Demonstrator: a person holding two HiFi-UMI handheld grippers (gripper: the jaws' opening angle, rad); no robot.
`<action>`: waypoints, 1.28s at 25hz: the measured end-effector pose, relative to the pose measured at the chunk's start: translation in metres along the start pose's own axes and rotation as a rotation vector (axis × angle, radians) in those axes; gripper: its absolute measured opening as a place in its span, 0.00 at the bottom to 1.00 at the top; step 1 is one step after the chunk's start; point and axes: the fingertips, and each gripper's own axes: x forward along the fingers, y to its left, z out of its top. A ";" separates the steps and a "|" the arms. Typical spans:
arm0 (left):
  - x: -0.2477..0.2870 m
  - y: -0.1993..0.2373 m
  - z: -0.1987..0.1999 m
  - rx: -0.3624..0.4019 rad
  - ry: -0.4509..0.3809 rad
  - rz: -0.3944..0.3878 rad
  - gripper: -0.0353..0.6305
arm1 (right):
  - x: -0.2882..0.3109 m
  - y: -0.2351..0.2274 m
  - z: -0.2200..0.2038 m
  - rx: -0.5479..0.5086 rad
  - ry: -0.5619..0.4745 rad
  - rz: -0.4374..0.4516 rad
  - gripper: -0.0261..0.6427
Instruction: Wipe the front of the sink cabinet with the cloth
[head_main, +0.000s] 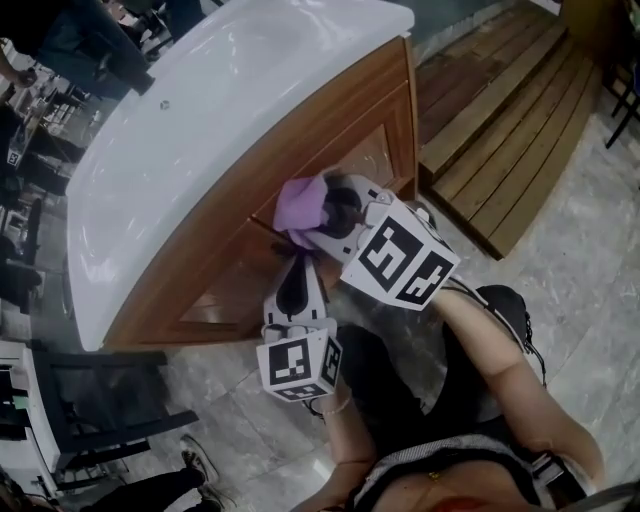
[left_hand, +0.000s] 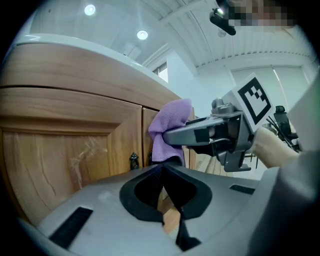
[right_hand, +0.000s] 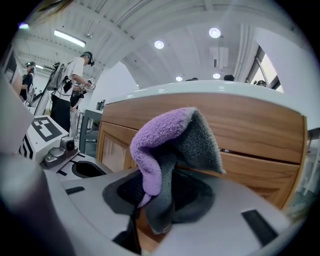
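The purple cloth (head_main: 303, 204), grey on its other side, is bunched between the jaws of my right gripper (head_main: 322, 214). It is held up against the upper front of the wooden sink cabinet (head_main: 340, 120), near the gap between two doors. In the right gripper view the cloth (right_hand: 165, 135) hangs over the jaws and hides the fingertips. My left gripper (head_main: 297, 283) hovers just below the right one, pointing at the cabinet door (left_hand: 60, 145), its jaws shut with nothing between them. The left gripper view shows the cloth (left_hand: 170, 127) touching the door edge above a small dark knob (left_hand: 133, 160).
A white basin top (head_main: 200, 110) overhangs the cabinet. A low wooden deck (head_main: 500, 120) lies to the cabinet's right. A black metal frame (head_main: 90, 410) stands at its left end on the marble floor. People stand far off (right_hand: 70, 85).
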 end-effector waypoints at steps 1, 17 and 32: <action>0.000 -0.004 0.000 -0.003 -0.001 -0.012 0.05 | -0.002 -0.004 -0.001 -0.006 0.005 -0.014 0.31; 0.015 -0.033 -0.001 0.019 0.015 -0.047 0.05 | -0.026 -0.053 -0.021 0.034 0.008 -0.099 0.31; 0.045 -0.063 -0.002 0.010 0.011 -0.153 0.05 | -0.055 -0.110 -0.045 0.082 0.031 -0.251 0.31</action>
